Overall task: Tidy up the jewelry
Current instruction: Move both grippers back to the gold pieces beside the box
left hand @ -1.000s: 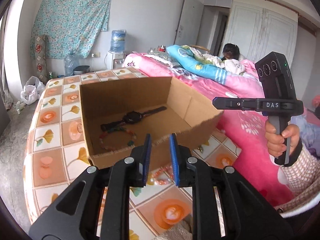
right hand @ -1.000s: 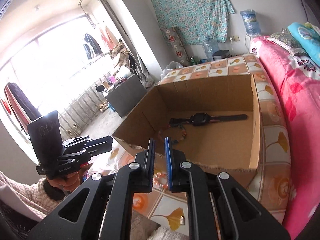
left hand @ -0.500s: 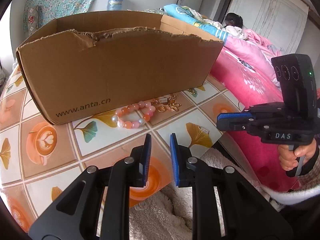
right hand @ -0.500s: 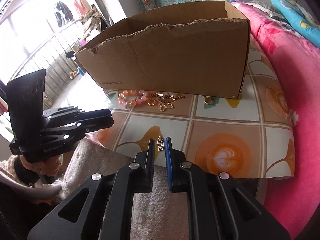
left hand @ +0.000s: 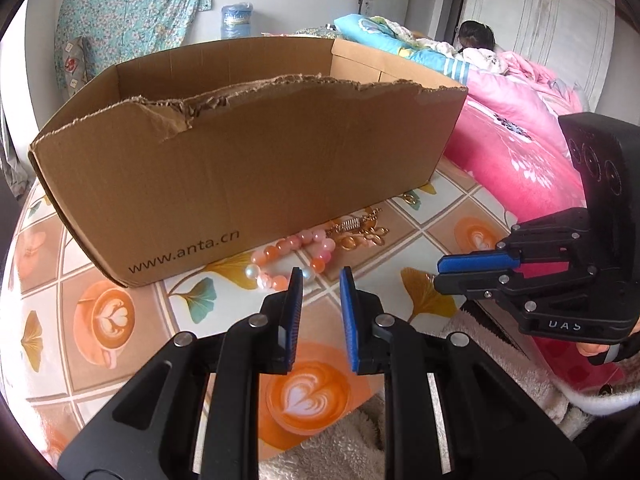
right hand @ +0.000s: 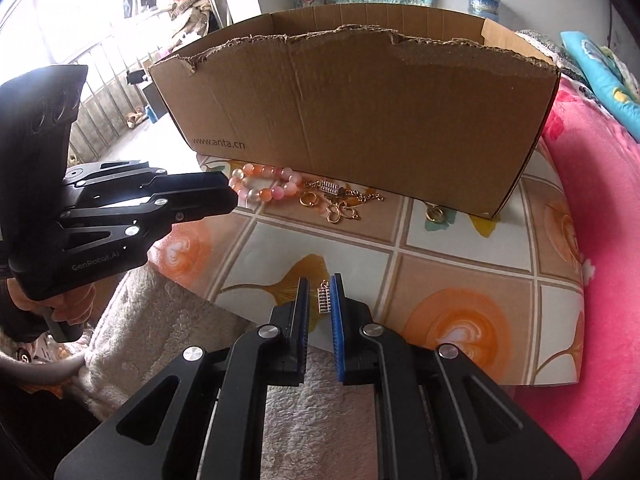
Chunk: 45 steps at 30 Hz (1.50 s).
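A brown cardboard box [left hand: 248,168] [right hand: 360,120] stands on the patterned table. In front of it lie a pink bead bracelet [left hand: 292,256] [right hand: 266,186], gold chain pieces [left hand: 362,232] [right hand: 340,204] and a gold ring [right hand: 435,213]. My left gripper [left hand: 319,280] is open and empty, just short of the bracelet; it also shows in the right wrist view [right hand: 224,196]. My right gripper [right hand: 319,292] is slightly open near the table's front edge, with a small silver charm [right hand: 324,300] lying between its fingertips; it also shows in the left wrist view [left hand: 444,272].
The table [right hand: 460,280] has a tiled coffee-and-leaf pattern. A pink bed cover [left hand: 516,152] [right hand: 592,200] lies close on the right. A fluffy white cloth [right hand: 320,400] hangs below the table's front edge. A person lies on the bed at the back [left hand: 474,36].
Both grippers came down from above the box to table level in front of it. The left moved closer to the bracelet, and the right moved up to the small silver charm.
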### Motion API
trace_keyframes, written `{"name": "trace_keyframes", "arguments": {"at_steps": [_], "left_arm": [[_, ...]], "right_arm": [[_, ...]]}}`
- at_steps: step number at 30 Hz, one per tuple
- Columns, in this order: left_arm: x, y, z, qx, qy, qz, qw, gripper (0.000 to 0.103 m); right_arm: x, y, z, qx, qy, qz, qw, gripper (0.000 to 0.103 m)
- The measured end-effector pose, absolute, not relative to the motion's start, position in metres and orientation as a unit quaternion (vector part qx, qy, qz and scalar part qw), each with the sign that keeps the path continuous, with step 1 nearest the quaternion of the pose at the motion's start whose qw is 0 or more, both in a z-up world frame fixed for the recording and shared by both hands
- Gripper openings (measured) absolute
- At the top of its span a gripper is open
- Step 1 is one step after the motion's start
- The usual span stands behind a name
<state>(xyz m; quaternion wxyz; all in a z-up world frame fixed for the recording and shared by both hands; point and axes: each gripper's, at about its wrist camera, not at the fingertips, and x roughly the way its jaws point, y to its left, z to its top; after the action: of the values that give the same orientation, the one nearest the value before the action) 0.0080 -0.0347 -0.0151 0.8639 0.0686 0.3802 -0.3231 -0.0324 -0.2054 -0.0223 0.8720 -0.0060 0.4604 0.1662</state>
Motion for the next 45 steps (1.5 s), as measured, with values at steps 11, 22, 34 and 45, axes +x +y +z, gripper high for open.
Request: {"name": "trace_keyframes", "arguments": {"at_steps": [11,22,34,45], "left_arm": [[0.048,-0.030,-0.030,0.001,0.432,-0.340,0.835,0.030],[0.048,0.004,-0.030,0.010,0.435,-0.288,0.853,0.032],[-0.005,-0.057,-0.017,0.063,0.386,-0.397,0.830,0.038],[-0.027,-0.115,-0.032,0.183,0.353,-0.425,0.813,0.034]], "right_arm": [[-0.033,-0.219,-0.026,0.015,0.461,0.165,0.872,0.011],[-0.044,-0.229,-0.019,0.030,0.448,0.160,0.879,0.011],[-0.045,-0.255,-0.016,0.097,0.435,0.125,0.886,0.011],[-0.046,-0.259,-0.018,0.125,0.425,0.121,0.888,0.011]]}}
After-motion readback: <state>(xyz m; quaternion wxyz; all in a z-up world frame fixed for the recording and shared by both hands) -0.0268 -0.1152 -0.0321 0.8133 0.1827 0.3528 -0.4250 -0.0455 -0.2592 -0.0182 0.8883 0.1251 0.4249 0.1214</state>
